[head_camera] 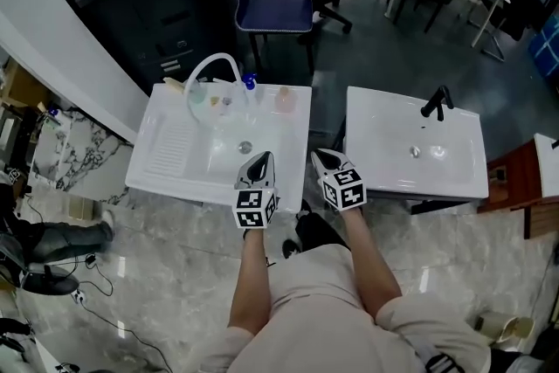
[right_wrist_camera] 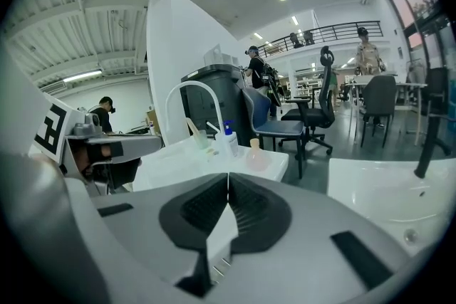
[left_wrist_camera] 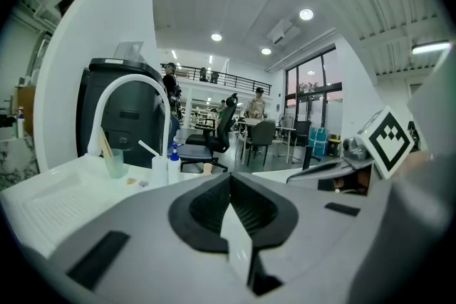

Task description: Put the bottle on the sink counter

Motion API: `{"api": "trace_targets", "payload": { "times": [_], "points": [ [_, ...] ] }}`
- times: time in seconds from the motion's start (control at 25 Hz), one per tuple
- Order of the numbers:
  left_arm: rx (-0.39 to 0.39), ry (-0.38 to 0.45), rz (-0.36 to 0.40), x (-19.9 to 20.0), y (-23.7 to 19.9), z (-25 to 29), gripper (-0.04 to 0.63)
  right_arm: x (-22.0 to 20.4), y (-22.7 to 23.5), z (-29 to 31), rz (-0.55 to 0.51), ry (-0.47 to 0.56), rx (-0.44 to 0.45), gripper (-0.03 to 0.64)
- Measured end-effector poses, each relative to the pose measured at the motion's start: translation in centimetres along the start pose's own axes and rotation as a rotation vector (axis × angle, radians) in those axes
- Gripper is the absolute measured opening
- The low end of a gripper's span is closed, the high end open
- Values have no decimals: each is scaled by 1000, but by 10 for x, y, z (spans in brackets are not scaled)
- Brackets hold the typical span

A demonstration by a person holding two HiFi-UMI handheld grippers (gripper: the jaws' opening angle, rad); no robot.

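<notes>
**Status.** Both grippers are clenched and empty. The left gripper (head_camera: pixel 258 160) and the right gripper (head_camera: pixel 325 157) hover side by side at the near rim of the left sink (head_camera: pixel 157 179). Each has its jaws pressed together with nothing between them.

**Task item.** The blue-pump bottle (head_camera: pixel 250 83) stands upright on the far ledge of that sink. It is between the cup (head_camera: pixel 197 93) and the pink bottle (head_camera: pixel 285 98), just right of the white faucet (head_camera: pixel 212 65).

**Step.** No bottle is in hand, so the step is judged either not begun or complete. The views do not settle which. A pick would call for opening one gripper and reaching far across the basin.

**Clearance.** The basin gives open room. The faucet arch and the neighbouring containers crowd the far ledge. The right sink (head_camera: pixel 463 179) lies across a gap and offers open counter.
</notes>
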State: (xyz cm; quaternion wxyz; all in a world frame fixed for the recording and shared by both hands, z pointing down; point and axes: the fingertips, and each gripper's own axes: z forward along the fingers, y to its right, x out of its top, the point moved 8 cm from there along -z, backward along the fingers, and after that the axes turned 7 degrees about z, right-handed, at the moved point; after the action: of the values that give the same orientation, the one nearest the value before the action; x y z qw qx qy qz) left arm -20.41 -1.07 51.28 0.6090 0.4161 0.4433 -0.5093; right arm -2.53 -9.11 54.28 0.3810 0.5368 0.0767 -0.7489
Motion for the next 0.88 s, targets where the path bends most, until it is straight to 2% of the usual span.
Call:
{"api": "trace_targets", "payload": {
  "times": [0.72,0.88],
  "points": [
    [13,-12,2,-2,0,-7,6,-12,-1,-15,11,-5,-10,6],
    [9,-24,31,2,0,-10,6,-12,-3,-16,14,-5,-8,6]
  ]
}}
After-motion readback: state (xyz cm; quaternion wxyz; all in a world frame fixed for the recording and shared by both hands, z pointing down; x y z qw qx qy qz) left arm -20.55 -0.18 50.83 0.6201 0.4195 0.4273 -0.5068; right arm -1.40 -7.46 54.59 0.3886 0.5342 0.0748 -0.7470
